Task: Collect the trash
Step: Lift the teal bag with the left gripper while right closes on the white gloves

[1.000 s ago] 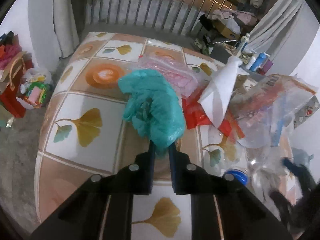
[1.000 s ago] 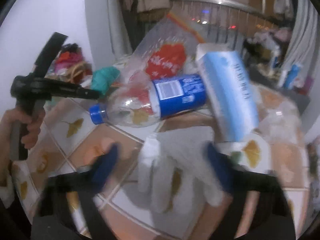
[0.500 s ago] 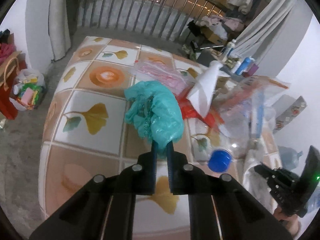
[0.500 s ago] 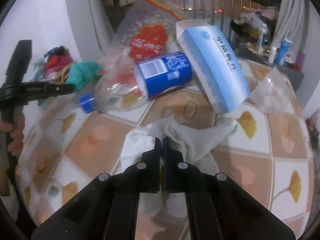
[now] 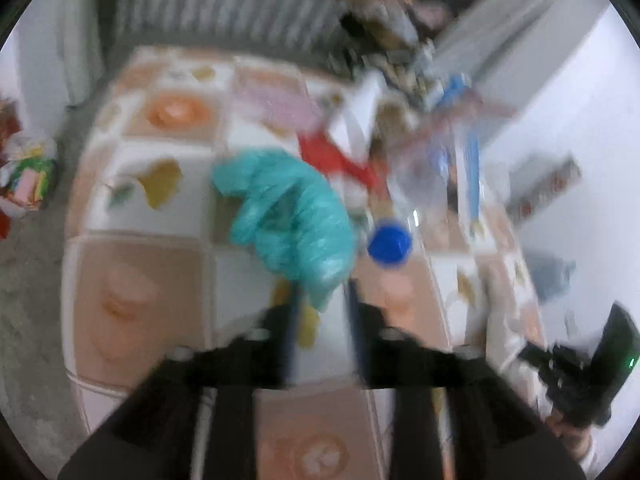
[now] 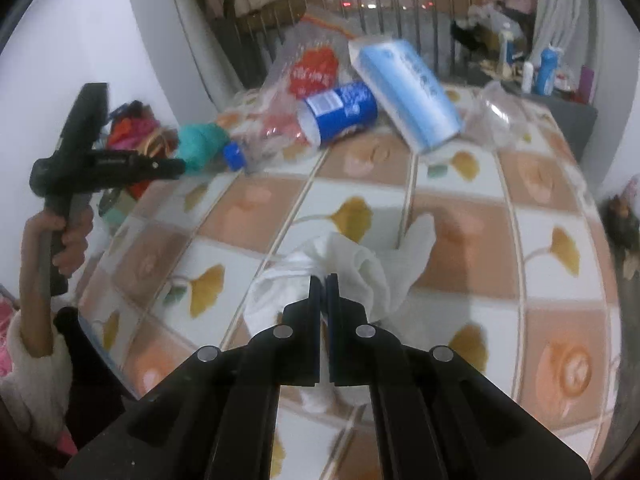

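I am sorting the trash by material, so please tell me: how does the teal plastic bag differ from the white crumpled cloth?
Colour: the teal plastic bag is blue-green; the white cloth is plain white.
Place: the bag lies against the blue-capped bottle in the trash pile; the cloth lies apart on bare tiles.
Grip: the left gripper is opening around the bag's end; the right gripper is shut on the cloth.
Both are soft and crumpled.

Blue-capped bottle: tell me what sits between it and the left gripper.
The teal plastic bag does: its lower end hangs between the opening fingers of the left gripper, and the bottle lies just beyond, right of the bag.
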Tool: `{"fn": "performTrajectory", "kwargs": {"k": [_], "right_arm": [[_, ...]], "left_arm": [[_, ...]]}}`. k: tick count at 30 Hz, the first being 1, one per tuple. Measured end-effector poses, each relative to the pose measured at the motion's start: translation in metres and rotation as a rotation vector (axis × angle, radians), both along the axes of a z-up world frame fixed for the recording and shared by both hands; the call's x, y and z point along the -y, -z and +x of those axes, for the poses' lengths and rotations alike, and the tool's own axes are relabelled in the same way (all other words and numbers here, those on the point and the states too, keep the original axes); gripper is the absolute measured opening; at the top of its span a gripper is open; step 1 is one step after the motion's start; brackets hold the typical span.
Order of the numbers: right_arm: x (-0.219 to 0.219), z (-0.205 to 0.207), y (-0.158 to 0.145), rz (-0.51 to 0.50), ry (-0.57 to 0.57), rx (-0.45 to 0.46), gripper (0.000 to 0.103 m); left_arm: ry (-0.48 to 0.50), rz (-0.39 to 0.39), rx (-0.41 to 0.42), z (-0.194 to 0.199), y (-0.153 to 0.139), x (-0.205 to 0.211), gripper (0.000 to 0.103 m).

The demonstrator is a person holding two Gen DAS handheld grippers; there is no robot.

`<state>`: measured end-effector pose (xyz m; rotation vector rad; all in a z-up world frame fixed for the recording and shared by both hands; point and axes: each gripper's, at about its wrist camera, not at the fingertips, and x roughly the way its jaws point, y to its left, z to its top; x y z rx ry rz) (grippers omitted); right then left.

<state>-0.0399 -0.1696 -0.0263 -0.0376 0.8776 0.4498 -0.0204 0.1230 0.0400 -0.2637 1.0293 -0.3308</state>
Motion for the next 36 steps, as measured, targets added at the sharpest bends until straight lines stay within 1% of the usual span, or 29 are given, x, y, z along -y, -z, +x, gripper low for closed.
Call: {"fn": "performTrajectory", "kwargs": {"k": [1,2,3,4,5,6,8,10,11,12,13,14,16,17,19,20,21,22,24,25,26,27,28,29,30,31,33,34,36], "right_arm": [[-0.001,-0.003,-0.001,0.012,0.0,-0.01,0.001],[-0.003,-0.007,-0.002,0.019,-0.003,-0.009,0.001],[-0.004,-0.012,-0.003,0.015,-0.008,-0.006,0.001],[-0.006,-0.015,-0.003,0.003,-0.014,0.0,0.001],[-0.008,-0.019,-0.004,-0.012,-0.018,0.01,0.001],[-0.01,-0.022,-0.003,-0.029,-0.026,0.018,0.001],[-0.013,-0.025,0.001,-0.06,-0.037,0.026,0.005],[-0.015,-0.027,0.001,-0.073,-0.041,0.041,0.007],[-0.015,-0.029,-0.001,-0.068,-0.041,0.052,0.017],[-0.013,-0.033,-0.004,-0.058,-0.046,0.063,0.025],[-0.013,-0.037,-0.008,-0.048,-0.054,0.081,0.043],[-0.014,-0.043,-0.014,-0.051,-0.066,0.116,0.057],[-0.018,-0.046,-0.016,-0.085,-0.081,0.151,0.066],[-0.021,-0.046,-0.015,-0.11,-0.093,0.154,0.072],[-0.028,-0.037,-0.003,-0.164,-0.102,0.125,0.078],[-0.03,-0.031,0.003,-0.182,-0.093,0.116,0.078],[-0.032,-0.028,0.008,-0.198,-0.086,0.115,0.078],[-0.035,-0.023,0.015,-0.231,-0.082,0.116,0.078],[-0.041,-0.016,0.028,-0.282,-0.097,0.106,0.077],[-0.042,-0.013,0.035,-0.286,-0.105,0.096,0.074],[-0.038,-0.013,0.034,-0.25,-0.099,0.103,0.058],[-0.034,-0.011,0.034,-0.211,-0.089,0.078,0.054],[-0.031,-0.01,0.032,-0.21,-0.062,0.073,0.03],[-0.028,-0.008,0.031,-0.221,-0.043,0.075,0.018],[-0.022,-0.006,0.03,-0.206,-0.033,0.06,0.017],[-0.015,-0.004,0.029,-0.166,-0.023,0.036,0.015],[-0.006,-0.004,0.027,-0.119,0.011,0.009,0.014],[-0.001,-0.007,0.025,-0.105,0.029,0.01,0.014],[0.012,-0.019,0.011,-0.059,0.073,0.044,0.014]], "left_arm": [[0.014,0.041,0.044,-0.004,-0.006,0.005,0.052],[0.012,0.098,0.121,-0.013,-0.015,0.011,0.076],[0.013,0.14,0.194,-0.02,-0.023,0.016,0.093],[0.015,0.157,0.233,-0.024,-0.028,0.019,0.095],[0.013,0.168,0.256,-0.026,-0.03,0.021,0.094],[0.005,0.152,0.257,-0.023,-0.029,0.021,0.095],[-0.047,0.117,0.205,-0.009,-0.02,0.017,0.094],[-0.121,0.091,0.147,0.006,-0.008,0.01,0.094],[-0.154,0.078,0.125,0.012,-0.002,0.005,0.093],[-0.177,0.055,0.115,0.016,0.0,0.0,0.09],[-0.189,0.033,0.108,0.02,0.001,-0.003,0.088],[-0.196,0.012,0.104,0.023,0.002,-0.004,0.088],[-0.219,0.013,0.075,0.033,0.009,-0.004,0.085],[-0.227,0.01,0.056,0.038,0.014,-0.002,0.079],[-0.243,-0.016,0.01,0.048,0.026,-0.001,0.065],[-0.253,-0.014,0.024,0.051,0.027,0.0,0.062],[-0.26,0.025,0.032,0.053,0.026,0.003,0.055],[-0.257,0.046,0.034,0.054,0.027,0.005,0.053],[-0.263,0.041,0.045,0.052,0.028,0.006,0.05],[-0.264,0.037,0.047,0.05,0.028,0.005,0.05],[-0.262,0.03,0.046,0.048,0.028,0.005,0.05],[-0.256,0.018,0.048,0.045,0.027,0.004,0.049],[-0.257,0.011,0.051,0.043,0.025,0.003,0.049],[-0.261,0.002,0.059,0.04,0.022,0.001,0.049],[-0.264,-0.01,0.072,0.037,0.019,-0.002,0.049],[-0.269,-0.018,0.086,0.033,0.015,-0.004,0.049],[-0.273,-0.02,0.129,0.022,0.005,-0.005,0.049],[-0.274,-0.012,0.149,0.017,0.0,-0.005,0.049],[-0.272,-0.012,0.198,0.004,-0.011,-0.005,0.049]]}}
